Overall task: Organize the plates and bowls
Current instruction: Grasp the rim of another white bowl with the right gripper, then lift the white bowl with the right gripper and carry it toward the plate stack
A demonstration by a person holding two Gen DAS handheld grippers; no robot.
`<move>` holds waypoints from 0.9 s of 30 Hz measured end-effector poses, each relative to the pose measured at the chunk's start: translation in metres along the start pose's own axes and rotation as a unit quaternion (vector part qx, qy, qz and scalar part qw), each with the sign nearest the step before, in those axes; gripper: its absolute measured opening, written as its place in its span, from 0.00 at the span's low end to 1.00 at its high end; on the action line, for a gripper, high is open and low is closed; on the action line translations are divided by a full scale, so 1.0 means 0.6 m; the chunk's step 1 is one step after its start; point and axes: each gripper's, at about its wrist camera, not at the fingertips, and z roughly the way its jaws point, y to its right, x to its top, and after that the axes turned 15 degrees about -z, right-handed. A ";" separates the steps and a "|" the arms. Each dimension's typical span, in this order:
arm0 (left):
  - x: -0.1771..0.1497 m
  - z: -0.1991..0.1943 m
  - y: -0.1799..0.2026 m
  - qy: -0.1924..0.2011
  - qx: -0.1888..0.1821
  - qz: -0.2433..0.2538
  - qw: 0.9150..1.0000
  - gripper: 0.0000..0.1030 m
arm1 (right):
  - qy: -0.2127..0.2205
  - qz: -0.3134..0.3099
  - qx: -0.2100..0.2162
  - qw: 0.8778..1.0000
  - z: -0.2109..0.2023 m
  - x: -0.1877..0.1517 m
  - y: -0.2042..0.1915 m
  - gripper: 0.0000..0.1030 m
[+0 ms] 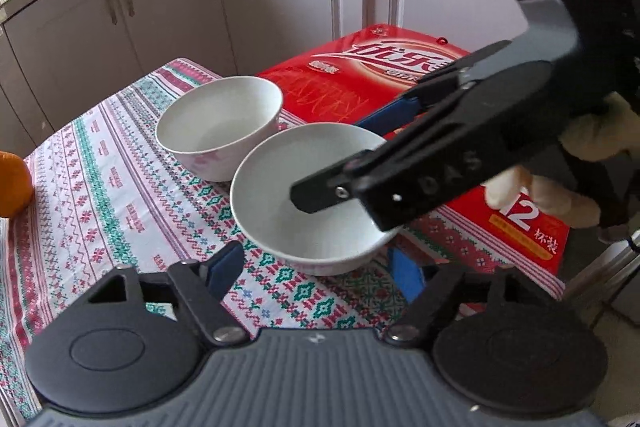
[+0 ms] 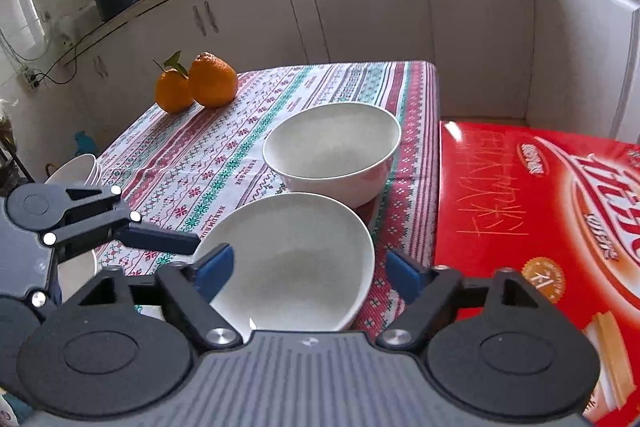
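Two white round ceramic bowls sit on the patterned-cloth worktop (image 2: 256, 131) — the near bowl (image 2: 296, 263) just in front of the far bowl (image 2: 332, 147), their sides close or touching. Right gripper (image 2: 308, 269): jaws wide, straddling the near bowl's rim, not closed on it. Left gripper (image 1: 316, 267): jaws wide, low beside the near bowl (image 1: 312, 203). Glossy red carton (image 2: 540, 211) alongside; two oranges (image 2: 196, 83) well apart.

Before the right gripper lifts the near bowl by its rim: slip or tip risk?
Near bowl looks glazed and smooth, so probably slippery between the right gripper's pads. Likely rigid and chip-prone, with the far bowl very close. A one-sided rim grip may let it tilt.
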 end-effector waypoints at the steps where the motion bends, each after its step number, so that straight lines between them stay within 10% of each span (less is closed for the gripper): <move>1: 0.000 0.001 0.000 -0.001 -0.001 -0.002 1.000 0.71 | 0.000 0.002 0.003 1.000 0.003 0.001 0.003 0.78; 27: 0.001 -0.015 0.000 0.002 -0.014 0.004 1.000 0.71 | -0.006 0.026 0.036 0.999 -0.001 0.014 0.007 0.71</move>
